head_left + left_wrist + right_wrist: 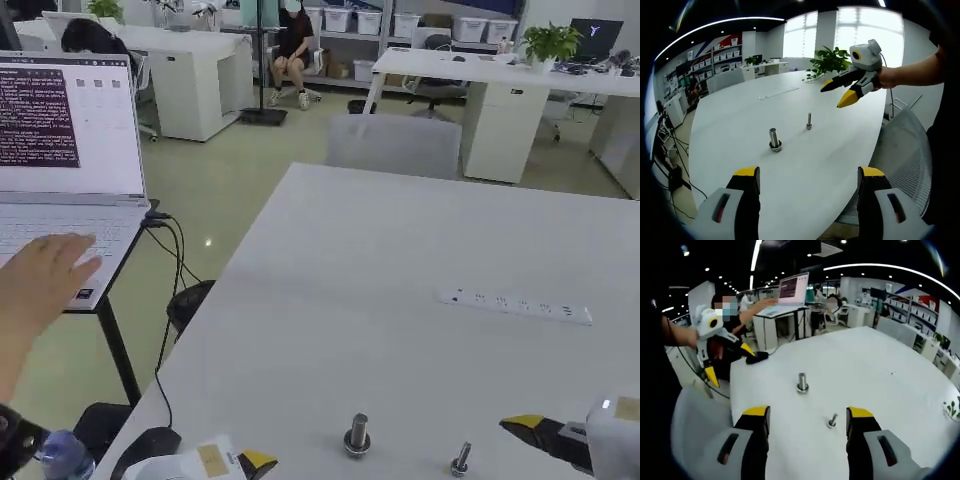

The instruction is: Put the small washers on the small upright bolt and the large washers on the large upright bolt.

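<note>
Right claw (pixel 808 412), jaws apart, faces small bolt (pixel 832 420); head view adds power strip (pixel 515 305).

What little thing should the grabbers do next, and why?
Probably look for a washer and pick it up first. The left gripper and the right gripper are both open and hold nothing, while the large bolt and the small bolt stand upright on the table, ready for washers.
</note>
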Available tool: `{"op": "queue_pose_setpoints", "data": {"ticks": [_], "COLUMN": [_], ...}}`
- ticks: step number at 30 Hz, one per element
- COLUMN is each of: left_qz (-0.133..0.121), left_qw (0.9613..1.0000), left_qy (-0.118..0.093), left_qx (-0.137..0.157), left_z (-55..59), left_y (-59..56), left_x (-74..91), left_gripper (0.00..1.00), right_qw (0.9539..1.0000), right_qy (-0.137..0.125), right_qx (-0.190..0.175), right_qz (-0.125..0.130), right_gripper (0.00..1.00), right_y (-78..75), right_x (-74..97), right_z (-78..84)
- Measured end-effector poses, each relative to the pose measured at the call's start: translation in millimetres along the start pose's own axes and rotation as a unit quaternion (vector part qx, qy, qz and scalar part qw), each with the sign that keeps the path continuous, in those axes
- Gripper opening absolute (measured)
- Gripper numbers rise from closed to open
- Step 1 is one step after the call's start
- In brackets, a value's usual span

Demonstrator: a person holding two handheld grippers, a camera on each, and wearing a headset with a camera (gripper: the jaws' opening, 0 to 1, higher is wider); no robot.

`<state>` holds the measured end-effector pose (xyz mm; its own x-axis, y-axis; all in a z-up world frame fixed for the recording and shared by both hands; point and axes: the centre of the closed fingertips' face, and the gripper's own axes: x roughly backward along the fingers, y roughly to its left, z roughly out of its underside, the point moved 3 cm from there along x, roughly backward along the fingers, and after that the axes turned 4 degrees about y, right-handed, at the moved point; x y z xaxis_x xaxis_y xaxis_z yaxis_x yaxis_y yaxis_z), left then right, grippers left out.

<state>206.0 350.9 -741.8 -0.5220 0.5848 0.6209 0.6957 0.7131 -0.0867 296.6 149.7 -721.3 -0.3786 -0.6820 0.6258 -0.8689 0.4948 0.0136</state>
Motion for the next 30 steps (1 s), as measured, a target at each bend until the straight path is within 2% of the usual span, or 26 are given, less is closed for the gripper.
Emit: {"op": "queue_pose_setpoints", "data": {"ticks": [8, 14, 18, 21, 25, 30], "left_qz": [-0.014, -0.018, -0.02, -0.021, -0.022, -0.023], "left_qw": [0.9999, 0.9997, 0.9995, 0.9995, 0.9994, 0.9994], "left_qy": [-0.007, 0.0, 0.003, 0.011, 0.005, 0.007], "left_qx": [0.003, 0.016, 0.023, 0.023, 0.026, 0.024], "left_z": [2.6, 7.5, 12.4, 17.4, 16.3, 15.0], "left_y": [-3.8, -6.3, -6.4, -8.3, -9.5, -12.3], "left_x": [-0.2, -0.5, -1.4, -2.6, -1.8, -3.8], "left_gripper": [0.83, 0.86, 0.87, 0.89, 0.91, 0.94], "right_qw": [0.9989, 0.9983, 0.9984, 0.9984, 0.997, 0.9973], "right_qy": [-0.025, -0.024, -0.012, 0.013, -0.004, -0.006], "right_qx": [-0.037, -0.051, -0.054, -0.053, -0.077, -0.073], "right_qz": [0.014, 0.016, 0.011, 0.012, 0.002, -0.002], "right_gripper": [0.74, 0.8, 0.84, 0.87, 0.95, 1.0], "right_y": [6.6, 15.7, 20.9, 22.8, 26.7, 31.8], "right_x": [23.7, 32.7, 32.8, 31.8, 32.8, 32.5], "right_z": [21.9, 41.1, 56.7, 70.3, 71.8, 72.6]}}
